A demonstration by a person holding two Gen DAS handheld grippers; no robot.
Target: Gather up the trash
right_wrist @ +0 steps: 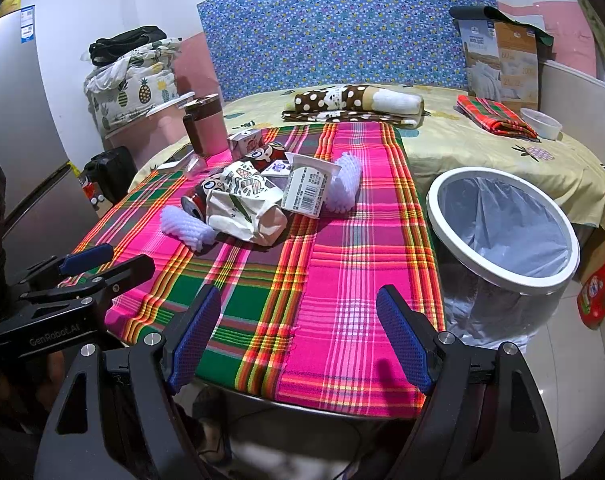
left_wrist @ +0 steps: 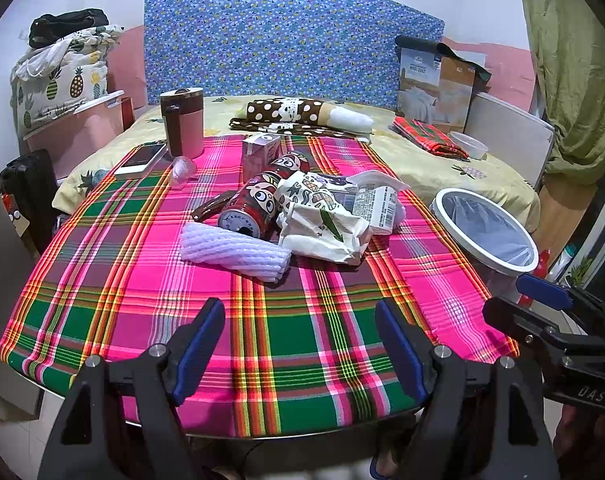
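**Trash pile waits on the plaid table, both grippers empty**

A table covered with a pink, green and red plaid cloth (left_wrist: 142, 288) fills the middle of both views. Just beside its right edge stands a round bin with a white rim and a clear plastic liner (right_wrist: 498, 236), with nothing visible inside the liner. In the middle of the cloth the trash lies in one pile: a crumpled white paper bag with green leaf print (left_wrist: 326, 232), a white ribbed foam net sleeve (left_wrist: 238, 250) touching a red drink can with a cartoon face (left_wrist: 250, 208) that lies on its side, and a white plastic wrapper with a barcode (right_wrist: 306, 192). A second foam net (right_wrist: 346, 180) lies behind this wrapper. The left gripper (left_wrist: 300, 344) hovers over the near edge of the table, its blue-padded jaws wide apart and holding nothing. The right gripper (right_wrist: 300, 340) is the same, wide and empty, near the bin.
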